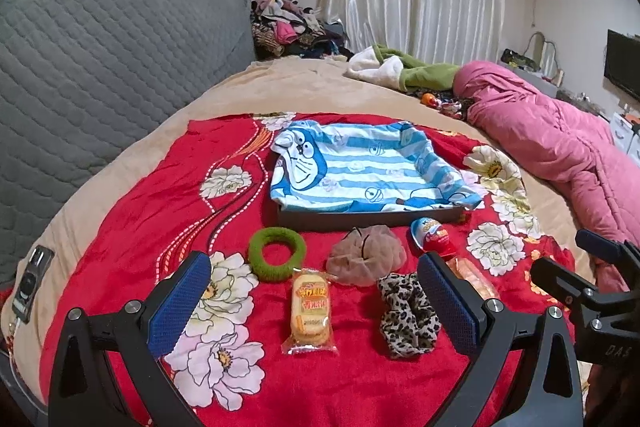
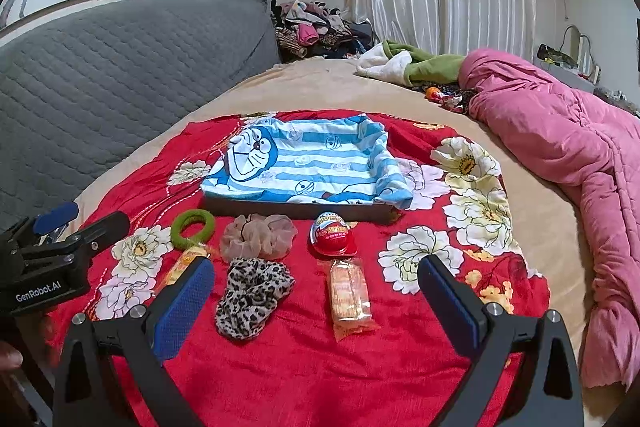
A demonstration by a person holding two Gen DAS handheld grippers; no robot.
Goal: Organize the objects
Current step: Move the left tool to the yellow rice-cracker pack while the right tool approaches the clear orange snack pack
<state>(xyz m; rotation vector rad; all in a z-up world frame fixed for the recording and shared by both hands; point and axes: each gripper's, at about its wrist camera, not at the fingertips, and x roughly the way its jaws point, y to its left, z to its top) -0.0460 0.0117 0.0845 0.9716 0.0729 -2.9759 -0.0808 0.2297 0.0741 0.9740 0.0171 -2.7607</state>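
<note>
On a red flowered cloth (image 1: 340, 379) lie a green scrunchie (image 1: 277, 253), a beige scrunchie (image 1: 366, 254), a leopard scrunchie (image 1: 408, 315), a cracker pack (image 1: 310, 311), a second cracker pack (image 2: 349, 293) and a red-blue toy egg (image 1: 430, 235). Behind them stands a dark tray (image 1: 372, 217) lined with a blue striped Doraemon cloth (image 1: 360, 167). My left gripper (image 1: 316, 301) is open above the first cracker pack. My right gripper (image 2: 316, 301) is open, with the leopard scrunchie (image 2: 252, 297) and second pack between its fingers' span.
A grey quilted headboard (image 1: 100, 67) rises at the left. A pink duvet (image 1: 560, 147) lies at the right, a green and white blanket (image 1: 400, 69) behind. A phone (image 1: 32, 283) lies at the bed's left edge. Clothes (image 1: 292, 27) pile at the back.
</note>
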